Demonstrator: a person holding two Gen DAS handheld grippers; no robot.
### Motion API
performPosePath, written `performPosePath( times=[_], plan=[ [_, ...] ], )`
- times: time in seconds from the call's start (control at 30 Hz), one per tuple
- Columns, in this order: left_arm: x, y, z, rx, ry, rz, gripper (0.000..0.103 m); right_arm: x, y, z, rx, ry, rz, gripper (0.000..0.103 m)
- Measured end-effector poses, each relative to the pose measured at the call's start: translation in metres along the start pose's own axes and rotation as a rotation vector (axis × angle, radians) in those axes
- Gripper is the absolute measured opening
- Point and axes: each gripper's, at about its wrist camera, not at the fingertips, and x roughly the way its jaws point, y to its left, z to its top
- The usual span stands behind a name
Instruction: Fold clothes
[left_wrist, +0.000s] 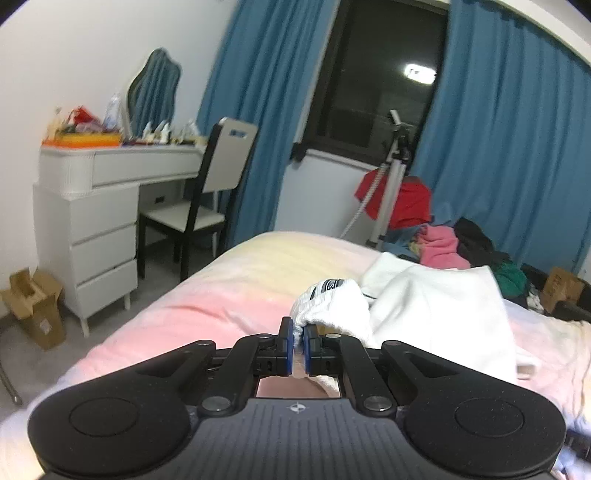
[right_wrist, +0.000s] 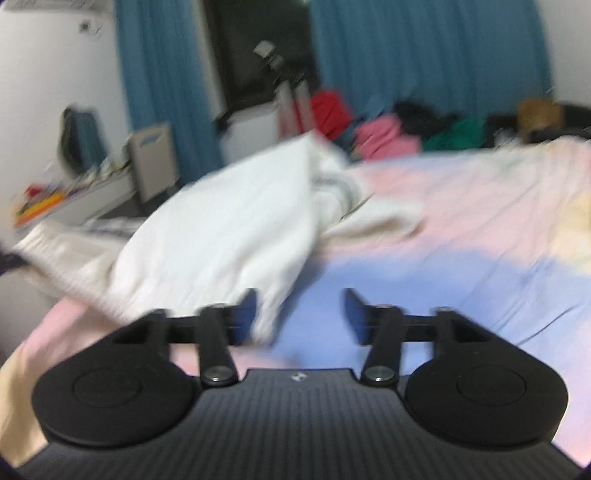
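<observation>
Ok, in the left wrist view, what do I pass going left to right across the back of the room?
Cardboard box → white dresser → chair → left blue curtain → dark window → tripod → red cloth → pink garment → right blue curtain.

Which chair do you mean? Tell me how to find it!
Look left of the dark window and its blue curtain, to the white dressing table against the wall. The chair is tucked against its open end. It is the only seat there, with black legs and frame, pale cushions, and a handle slot in its backrest.
</observation>
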Motion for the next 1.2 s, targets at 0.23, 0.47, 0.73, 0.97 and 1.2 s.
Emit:
performPosePath(
  times=[0.23,0.47,0.73,0.97,1.2],
  plan=[
    [0.035,-0.005,0.008,-0.016,0.024,0.014,0.006,0.061,0.029,-0.015,-0.142,0.122,0.015,0.065],
    [0.068,0.004,0.007,-0.098,0.07,0.026,0.007,0.083,0.021,-0.002,-0.112,0.061,0.021,0.021],
    [0.064,0.0,0.003,-0.057,0.051,0.039,0.007,0.015,0.047,0.027,-0.221,-0.115,0.041,0.012],
    [0.051,0.002,0.004,-0.097,0.038,-0.017,0.008,-0.07,0.066,0.02,-0.287,-0.126,0.116,0.012],
    [0.055,0.002,-0.008,-0.049,0.099,0.022,0.01,-0.056,0.091,-0.031,-0.278,0.171,0.203,0.013]
  ],
)
